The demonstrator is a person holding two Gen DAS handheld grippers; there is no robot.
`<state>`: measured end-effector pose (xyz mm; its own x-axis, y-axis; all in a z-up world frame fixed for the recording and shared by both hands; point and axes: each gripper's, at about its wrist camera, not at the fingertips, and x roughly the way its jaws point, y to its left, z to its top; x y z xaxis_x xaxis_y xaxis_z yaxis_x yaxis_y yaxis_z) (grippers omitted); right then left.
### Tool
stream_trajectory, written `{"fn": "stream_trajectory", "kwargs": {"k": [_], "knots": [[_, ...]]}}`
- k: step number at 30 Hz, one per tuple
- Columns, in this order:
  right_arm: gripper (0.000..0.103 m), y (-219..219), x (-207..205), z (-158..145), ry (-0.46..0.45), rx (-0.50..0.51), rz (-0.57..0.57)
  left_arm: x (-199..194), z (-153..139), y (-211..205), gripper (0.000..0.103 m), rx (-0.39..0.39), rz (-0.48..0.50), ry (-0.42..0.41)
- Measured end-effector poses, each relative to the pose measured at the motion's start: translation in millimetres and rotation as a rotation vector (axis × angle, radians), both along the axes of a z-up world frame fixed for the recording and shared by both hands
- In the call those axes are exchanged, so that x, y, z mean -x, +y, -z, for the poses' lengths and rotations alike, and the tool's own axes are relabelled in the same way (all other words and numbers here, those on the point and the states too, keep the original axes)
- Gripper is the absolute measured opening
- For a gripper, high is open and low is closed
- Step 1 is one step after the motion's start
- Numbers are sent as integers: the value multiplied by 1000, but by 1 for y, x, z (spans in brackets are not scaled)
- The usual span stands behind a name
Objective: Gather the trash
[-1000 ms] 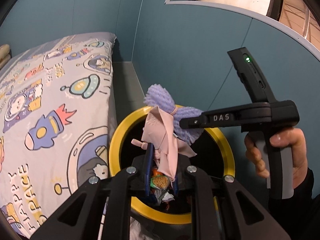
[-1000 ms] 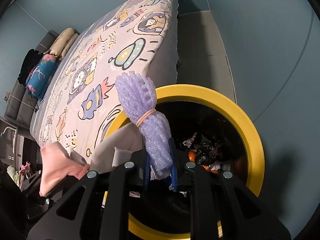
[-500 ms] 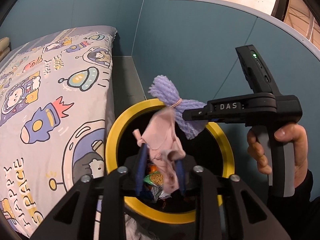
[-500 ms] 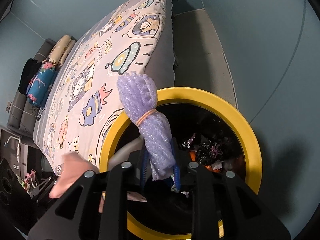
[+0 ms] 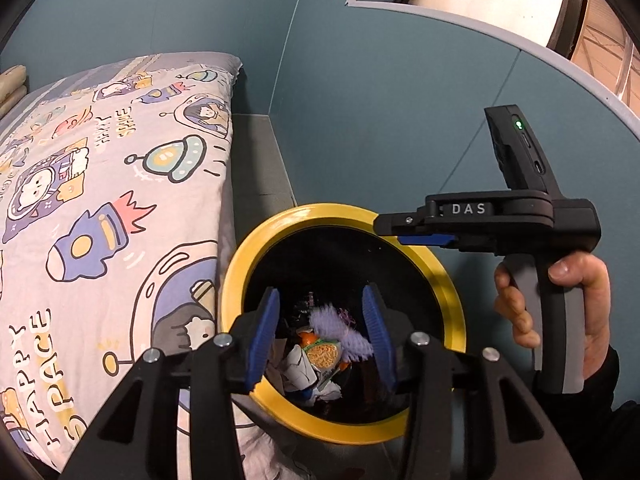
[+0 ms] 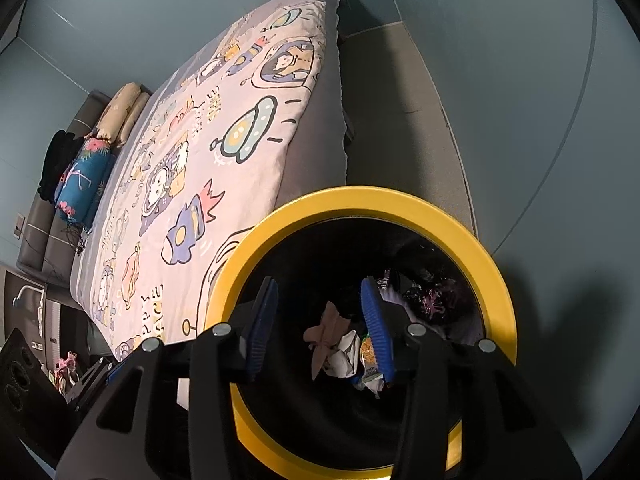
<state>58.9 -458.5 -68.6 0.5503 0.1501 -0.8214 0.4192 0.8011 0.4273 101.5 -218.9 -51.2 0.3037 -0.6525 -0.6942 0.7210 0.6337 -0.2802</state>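
Over the yellow-rimmed bin (image 5: pixel 240 264), both grippers gape, left gripper (image 5: pixel 322 336) and right gripper (image 6: pixel 322 328).

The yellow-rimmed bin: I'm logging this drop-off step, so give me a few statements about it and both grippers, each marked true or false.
1. Both grippers are open and hold nothing. True: the left gripper and right gripper have their jaws spread.
2. The purple foam piece is clamped in the right gripper. False: it lies inside the bin among the trash.
3. The pink scrap lies on the bedspread. False: it is inside the bin.
4. The bin stands beside the bed. True.
5. The bin holds an orange-printed wrapper. True.
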Motion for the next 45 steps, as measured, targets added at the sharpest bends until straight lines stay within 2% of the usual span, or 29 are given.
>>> {"fn": "stream_trajectory", "kwargs": {"k": [7,15,18,22,24,26,28,29,34,36,38,40,45], "knots": [[42,18,-9,-21,-52,73,-13,-9,-11,33,41,30,-82,-31],[42,78,-43,-41,-110,120,-147,-25,-18,98,41,22,-269,-105],[47,109,-59,-42,-115,136,-218,-27,-21,125,42,1,-350,-161],[48,151,-73,-42,-119,159,-298,-30,-21,163,50,-6,-448,-174],[51,166,-75,-43,-134,177,-307,-30,-21,179,58,-7,-499,-191],[62,178,-74,-44,-154,191,-302,-27,-23,197,63,3,-550,-208],[69,188,-72,-46,-176,200,-298,-22,-27,211,71,18,-583,-222],[77,194,-71,-48,-192,201,-292,-19,-29,219,73,31,-603,-231],[94,214,-61,-55,-259,231,-263,2,-38,238,91,58,-669,-307],[95,222,-51,-60,-313,284,-213,13,-43,241,95,59,-698,-358],[95,233,-39,-67,-375,342,-201,26,-49,244,95,58,-721,-406],[95,245,-30,-72,-387,428,-201,37,-55,246,95,48,-737,-445],[95,258,-2,-80,-512,486,-141,60,-67,252,95,69,-784,-483]]}}
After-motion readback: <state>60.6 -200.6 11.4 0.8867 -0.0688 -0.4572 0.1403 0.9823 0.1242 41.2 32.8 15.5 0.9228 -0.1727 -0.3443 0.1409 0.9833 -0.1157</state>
